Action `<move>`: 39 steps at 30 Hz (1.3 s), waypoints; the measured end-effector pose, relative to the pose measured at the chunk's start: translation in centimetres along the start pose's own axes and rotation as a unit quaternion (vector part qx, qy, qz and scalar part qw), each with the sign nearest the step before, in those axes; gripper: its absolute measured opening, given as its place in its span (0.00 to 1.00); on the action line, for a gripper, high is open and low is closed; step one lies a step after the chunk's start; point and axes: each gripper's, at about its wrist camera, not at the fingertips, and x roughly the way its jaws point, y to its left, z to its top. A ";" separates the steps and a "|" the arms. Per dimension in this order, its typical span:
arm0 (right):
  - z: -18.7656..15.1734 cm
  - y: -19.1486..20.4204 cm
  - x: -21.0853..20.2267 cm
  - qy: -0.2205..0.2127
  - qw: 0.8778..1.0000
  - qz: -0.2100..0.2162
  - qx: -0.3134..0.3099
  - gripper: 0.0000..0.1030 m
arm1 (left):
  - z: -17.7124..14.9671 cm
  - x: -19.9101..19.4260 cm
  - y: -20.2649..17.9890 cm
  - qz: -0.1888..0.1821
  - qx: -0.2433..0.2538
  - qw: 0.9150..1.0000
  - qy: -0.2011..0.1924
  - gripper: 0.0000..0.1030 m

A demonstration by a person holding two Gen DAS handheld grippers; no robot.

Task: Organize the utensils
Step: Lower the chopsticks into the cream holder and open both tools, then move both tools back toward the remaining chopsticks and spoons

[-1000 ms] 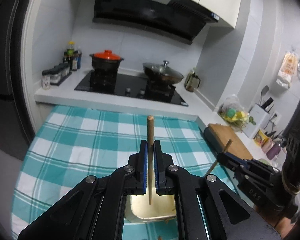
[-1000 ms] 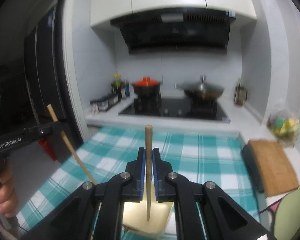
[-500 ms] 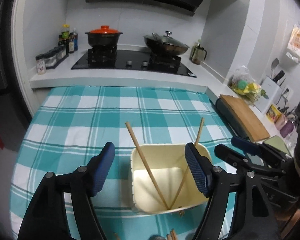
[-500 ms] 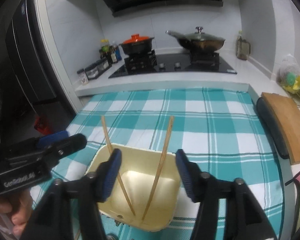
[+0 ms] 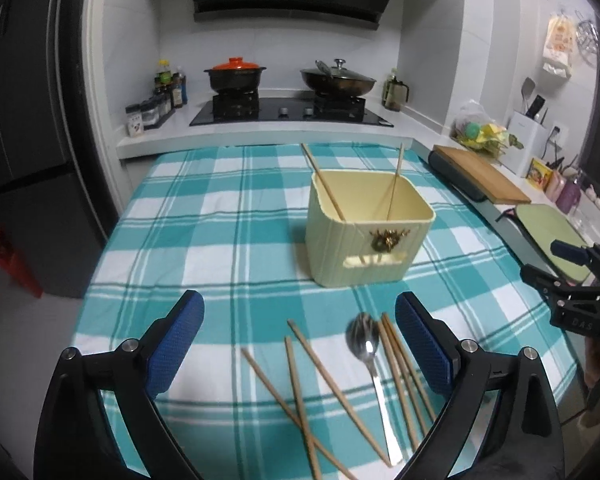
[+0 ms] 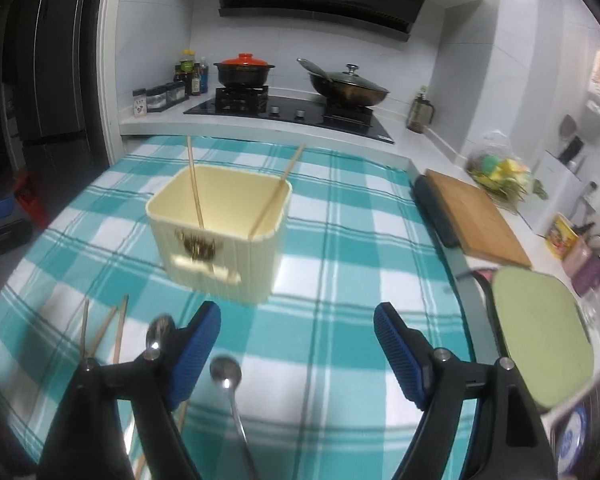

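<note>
Chopsticks that each gripper clamped a second ago now stand in the bin (image 5: 370, 232), centre frame, leaning on opposite walls; nothing else shows inside. Both the left gripper (image 5: 299, 344) and right gripper (image 6: 298, 350) have pulled back, jaws wide and empty. Loose chopsticks (image 5: 320, 384) and a spoon (image 5: 370, 364) lie low in frame on the cloth (image 5: 204, 216), likely next.

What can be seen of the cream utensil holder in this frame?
The cream utensil holder is a rectangular, ribbed, plastic-looking bin with rounded corners, a dark gold emblem and a slot on its near face. It stands upright on the teal checked tablecloth. Two wooden chopsticks lean inside against opposite sides. No gripper touches it.
</note>
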 end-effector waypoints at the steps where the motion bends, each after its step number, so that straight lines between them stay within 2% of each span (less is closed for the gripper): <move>1: -1.1 0.0 -1.0 -0.002 1.000 -0.010 0.004 0.80 | -0.9 -0.7 -0.1 0.003 -0.005 1.000 -0.001 0.94; 5: -4.3 0.2 -4.2 -0.019 0.999 -0.028 0.016 0.82 | -4.4 -2.6 -1.1 0.013 -0.017 1.000 0.001 0.95; 9: -6.6 0.5 -6.7 -0.035 0.998 -0.040 0.027 0.82 | -7.1 -2.9 -2.1 0.002 -0.033 0.999 0.016 0.96; 12: -7.9 0.6 -8.1 -0.044 0.997 -0.054 0.028 0.82 | -8.5 -2.9 -3.2 0.002 -0.025 0.999 0.024 0.96; 19: -9.5 0.4 -9.9 -0.054 0.996 -0.065 0.031 0.82 | -9.6 -4.0 -5.6 0.014 0.021 1.000 0.014 0.99; 24: -10.0 0.3 -10.4 -0.057 0.995 -0.070 0.034 0.82 | -9.9 -4.1 -5.9 0.009 0.013 1.000 0.017 0.99; 28: -10.3 0.4 -10.3 -0.054 0.995 -0.072 0.032 0.82 | -10.3 -3.8 -5.9 0.020 0.011 0.999 0.028 0.99; 34: -10.5 0.5 -10.1 -0.052 0.995 -0.076 0.031 0.82 | -11.1 -3.8 -5.6 0.009 0.005 1.000 0.026 0.99; 39: -11.1 0.6 -9.4 -0.048 0.996 -0.061 0.038 0.85 | -12.3 -3.8 -5.6 0.025 0.018 0.999 0.026 0.99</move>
